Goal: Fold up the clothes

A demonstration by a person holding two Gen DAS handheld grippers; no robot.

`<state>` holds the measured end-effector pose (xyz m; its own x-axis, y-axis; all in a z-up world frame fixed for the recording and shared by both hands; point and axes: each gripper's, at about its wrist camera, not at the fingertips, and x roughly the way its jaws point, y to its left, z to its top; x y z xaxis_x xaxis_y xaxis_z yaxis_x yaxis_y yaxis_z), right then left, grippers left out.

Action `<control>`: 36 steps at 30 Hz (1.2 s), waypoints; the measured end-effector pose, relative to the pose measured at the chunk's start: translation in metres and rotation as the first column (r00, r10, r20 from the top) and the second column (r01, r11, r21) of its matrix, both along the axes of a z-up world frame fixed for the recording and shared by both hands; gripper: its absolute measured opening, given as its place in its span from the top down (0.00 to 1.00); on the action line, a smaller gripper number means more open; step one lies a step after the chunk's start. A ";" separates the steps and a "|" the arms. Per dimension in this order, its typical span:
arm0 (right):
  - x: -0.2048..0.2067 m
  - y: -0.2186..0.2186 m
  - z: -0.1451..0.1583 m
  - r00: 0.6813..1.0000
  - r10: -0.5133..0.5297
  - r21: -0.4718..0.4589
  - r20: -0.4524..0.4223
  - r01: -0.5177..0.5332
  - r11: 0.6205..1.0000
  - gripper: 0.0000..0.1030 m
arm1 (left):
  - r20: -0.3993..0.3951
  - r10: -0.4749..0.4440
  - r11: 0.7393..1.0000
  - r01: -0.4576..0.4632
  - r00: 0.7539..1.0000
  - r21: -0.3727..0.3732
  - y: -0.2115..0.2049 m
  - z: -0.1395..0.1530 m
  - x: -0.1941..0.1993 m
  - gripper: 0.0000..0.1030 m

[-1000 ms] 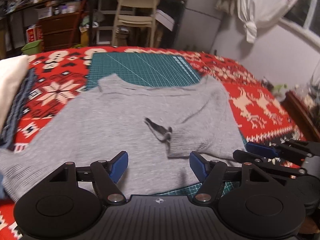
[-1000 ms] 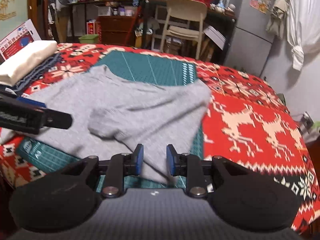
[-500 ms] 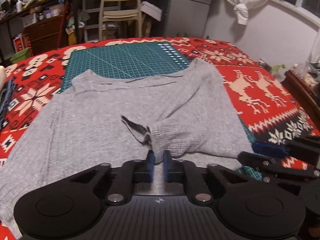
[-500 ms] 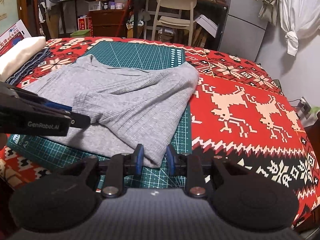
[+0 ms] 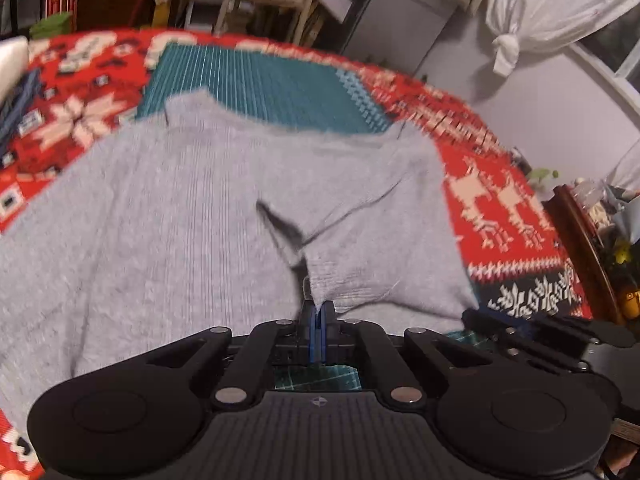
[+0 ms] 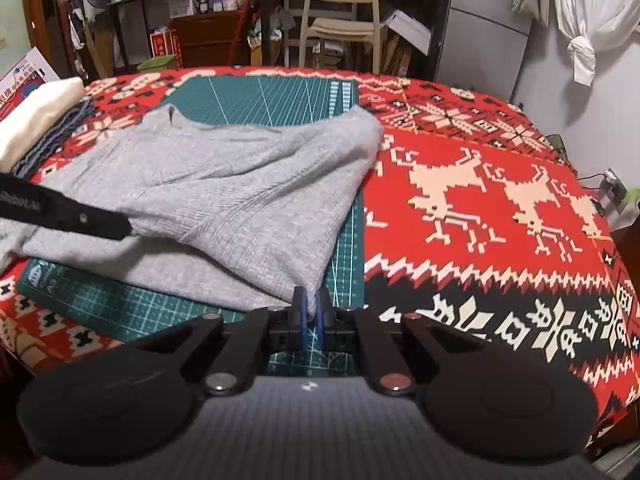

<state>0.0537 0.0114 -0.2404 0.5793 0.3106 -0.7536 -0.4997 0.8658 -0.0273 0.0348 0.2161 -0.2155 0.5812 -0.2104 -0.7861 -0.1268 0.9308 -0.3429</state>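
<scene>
A grey knit sweater [image 5: 180, 220] lies spread over a green cutting mat [image 5: 260, 88], its right sleeve folded across the body. My left gripper [image 5: 318, 314] is shut on the ribbed cuff of that sleeve [image 5: 352, 280], which rises slightly off the body. In the right wrist view the sweater [image 6: 240, 200] shows its right side folded in, and my right gripper [image 6: 311, 312] is shut on its near right hem corner, with a narrow slit between the blue pads. The left gripper [image 6: 120, 226] reaches in from the left over the fabric. The left wrist view is motion-blurred.
A red patterned cloth [image 6: 480, 200] covers the table under the mat [image 6: 260, 100]. A folded stack of white and blue clothes [image 6: 36, 120] sits at the far left edge. A chair [image 6: 340, 0] and cluttered shelves stand behind. A dark wooden piece [image 5: 580, 240] borders the right.
The left gripper went from wide open to shut on the sleeve cuff and is lifting it. The right gripper's fingers narrowed onto the hem corner.
</scene>
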 end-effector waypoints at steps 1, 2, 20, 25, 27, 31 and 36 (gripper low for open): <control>0.000 0.001 -0.001 1.000 0.002 -0.002 0.002 -0.002 1.000 0.95 | 0.000 0.002 1.000 -0.002 1.000 -0.005 0.001 -0.001 0.000 0.96; -0.001 0.001 -0.001 1.000 0.002 -0.002 0.005 -0.002 1.000 0.94 | 0.005 0.004 1.000 -0.004 1.000 -0.010 0.001 -0.001 -0.001 0.95; -0.001 -0.007 0.018 0.996 -0.054 0.050 0.073 0.051 0.997 0.45 | 0.064 0.061 0.976 -0.073 0.996 0.205 0.006 0.018 -0.011 0.18; -0.003 -0.005 0.022 0.993 -0.054 0.059 0.109 0.048 0.997 0.18 | 0.091 0.023 0.981 -0.040 0.996 0.191 0.003 0.008 -0.009 0.18; -0.002 -0.003 0.019 0.993 -0.051 0.057 0.105 0.045 0.997 0.15 | 0.085 -0.007 0.986 -0.007 0.996 0.167 0.002 0.003 -0.007 0.18; -0.002 -0.001 0.011 0.994 -0.055 0.068 0.090 0.049 0.996 0.01 | 0.079 -0.030 0.977 0.013 0.996 0.215 -0.005 -0.002 -0.005 0.13; 0.005 0.004 -0.009 0.999 -0.046 0.045 0.014 0.045 0.998 0.01 | 0.093 -0.090 0.947 0.057 0.992 0.315 -0.022 -0.010 -0.006 0.08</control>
<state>0.0587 0.0159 -0.2491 0.6046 0.3164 -0.7310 -0.4593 0.8882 0.0045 0.0285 0.1943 -0.2251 0.6558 -0.0106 -0.7549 -0.0329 0.9986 -0.0426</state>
